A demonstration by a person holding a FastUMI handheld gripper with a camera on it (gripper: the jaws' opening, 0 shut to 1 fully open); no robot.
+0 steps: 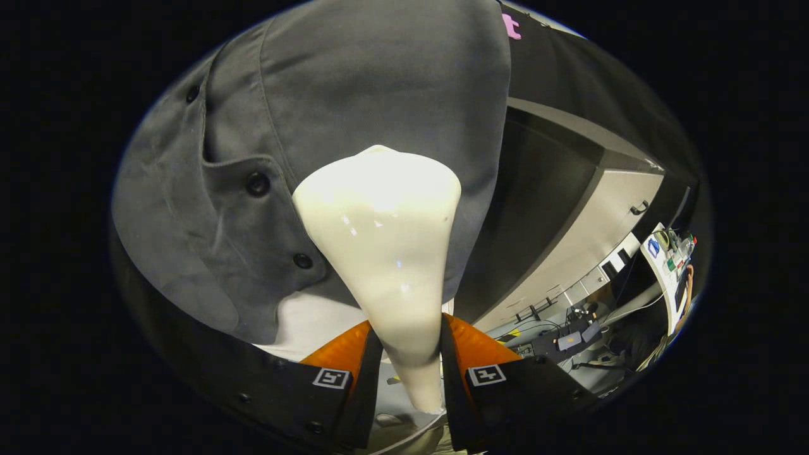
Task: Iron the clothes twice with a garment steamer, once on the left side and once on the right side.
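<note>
gripper (409, 354) clamped on the cream garment steamer (382, 253), both orange fingers (344, 351) pressing its narrow handle; wide head sits just ahead of the fingers, up against the grey shirt (354, 107); shirt hangs buttoned, pocket flap and dark buttons (258, 184) left of the steamer head; white layer (310, 322) shows under its hem; steamer body blocks the shirt's middle; grey cabinet (594, 227) and cluttered desk (670, 265) well apart on the right; cables on the floor (556, 341) below.
</note>
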